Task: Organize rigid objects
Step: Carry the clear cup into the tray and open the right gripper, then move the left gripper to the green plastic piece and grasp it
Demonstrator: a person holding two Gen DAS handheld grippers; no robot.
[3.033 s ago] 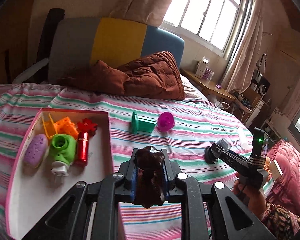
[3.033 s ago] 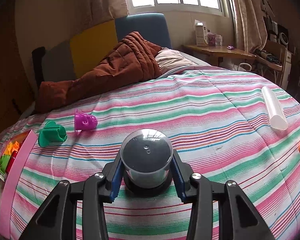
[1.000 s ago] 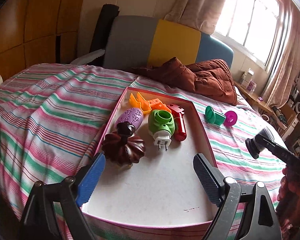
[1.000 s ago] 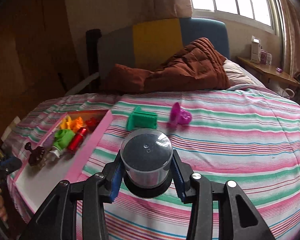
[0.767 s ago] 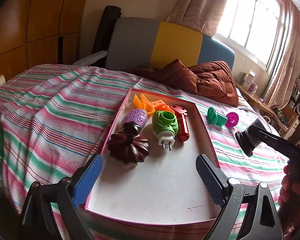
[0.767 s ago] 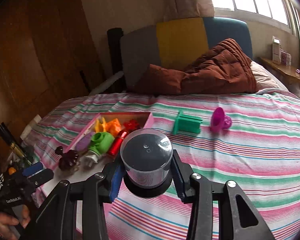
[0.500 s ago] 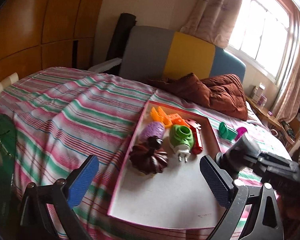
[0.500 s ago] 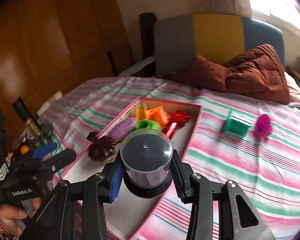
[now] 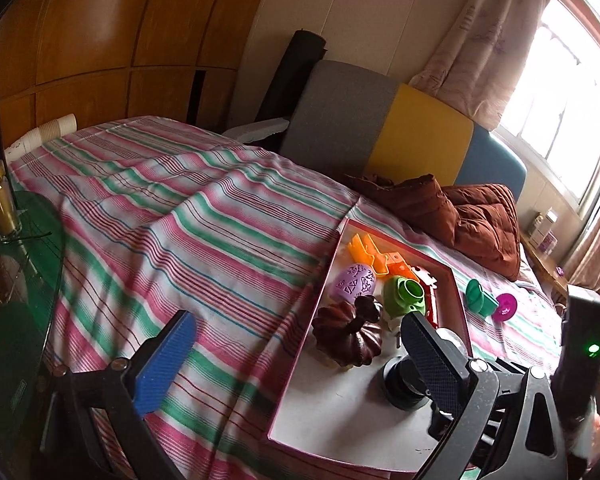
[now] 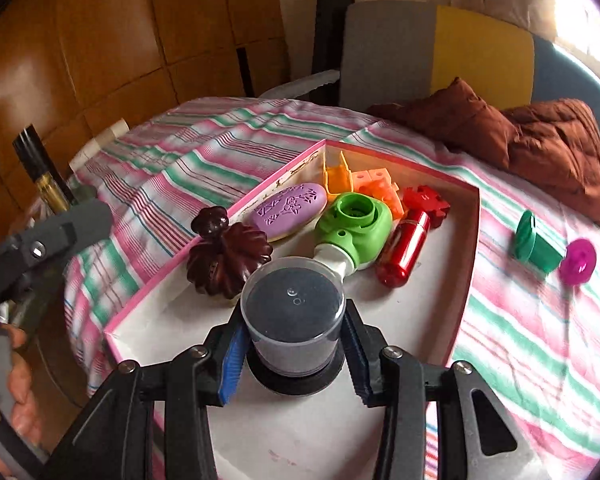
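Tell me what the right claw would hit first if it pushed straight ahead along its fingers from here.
Probably the green plug-in device: its white plug end sits just beyond the clear-capped jar that the right claw holds over the pink tray. The dark pumpkin-shaped ornament lies slightly left of that line. Depth is uncertain.

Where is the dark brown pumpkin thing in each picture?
Left wrist view: the dark brown pumpkin ornament sits right of centre, low in the picture, inside the pink-rimmed tray.
Right wrist view: it is left of centre, at the tray's left wall.
Shared landmark: the purple oval soap lies just beyond it in both.
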